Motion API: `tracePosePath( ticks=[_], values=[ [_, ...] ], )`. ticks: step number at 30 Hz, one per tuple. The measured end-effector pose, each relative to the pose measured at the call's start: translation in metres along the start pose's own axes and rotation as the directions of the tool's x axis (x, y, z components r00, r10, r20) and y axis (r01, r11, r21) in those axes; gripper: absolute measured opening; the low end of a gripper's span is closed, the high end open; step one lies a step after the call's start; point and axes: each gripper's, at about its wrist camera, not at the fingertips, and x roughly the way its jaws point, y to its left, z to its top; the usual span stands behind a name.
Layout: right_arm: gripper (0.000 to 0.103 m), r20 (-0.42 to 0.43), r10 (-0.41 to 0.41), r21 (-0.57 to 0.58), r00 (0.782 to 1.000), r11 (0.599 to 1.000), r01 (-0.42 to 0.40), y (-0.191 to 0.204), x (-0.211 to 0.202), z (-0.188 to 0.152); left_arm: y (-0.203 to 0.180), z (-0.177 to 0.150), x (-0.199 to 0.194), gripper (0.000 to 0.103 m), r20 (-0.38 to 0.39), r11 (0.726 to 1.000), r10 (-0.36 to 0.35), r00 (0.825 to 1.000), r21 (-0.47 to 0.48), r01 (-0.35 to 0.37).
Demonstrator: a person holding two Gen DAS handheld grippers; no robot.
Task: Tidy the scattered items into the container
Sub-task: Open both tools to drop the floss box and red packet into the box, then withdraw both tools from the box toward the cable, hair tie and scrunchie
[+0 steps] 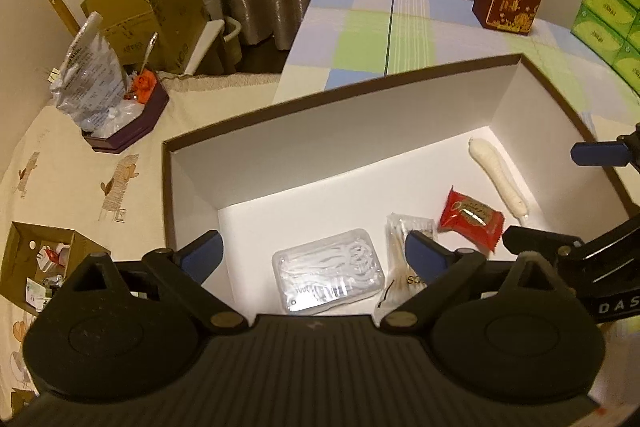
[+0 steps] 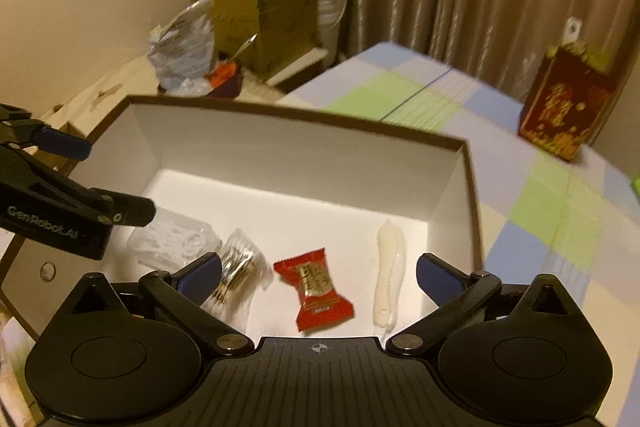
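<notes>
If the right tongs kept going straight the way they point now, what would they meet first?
Probably the red candy wrapper on the floor of the box: it lies between the open right tongs, nearly centred. Depth is hard to judge.

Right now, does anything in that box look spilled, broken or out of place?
Nothing stands out. Four things lie flat and apart on the floor of the box: a clear plastic case, a packet of cotton swabs, a red candy and a white tube. None looks spilled or damaged. Both grippers have open, empty jaws.
</notes>
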Motion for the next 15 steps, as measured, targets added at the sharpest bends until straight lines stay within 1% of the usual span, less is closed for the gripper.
tracePosePath(
  ticks=[3,6,10,15],
  values=[
    [0.101,0.045,-0.058,-0.014,0.997,0.998,0.059,0.006,-0.012,-0.005,-0.001,-0.001,-0.014,0.096,0.025,1.000,0.003,1.000,-0.010,-0.003],
    [0.101,0.052,-0.090,-0.024,0.995,0.996,0.091,0.010,-0.020,-0.011,-0.003,-0.006,-0.029,0.098,0.053,1.000,0.023,0.998,-0.017,-0.022],
    [0.101,0.051,-0.086,0.005,0.995,0.996,0.086,0.008,-0.032,-0.020,-0.006,-0.014,-0.046,0.099,0.074,0.999,0.026,0.997,-0.031,-0.024],
    [0.101,0.063,-0.073,0.011,0.995,0.997,0.072,0.008,-0.050,-0.027,-0.012,-0.025,-0.063,0.099,0.095,0.998,0.038,0.995,-0.047,-0.034]
  ],
)
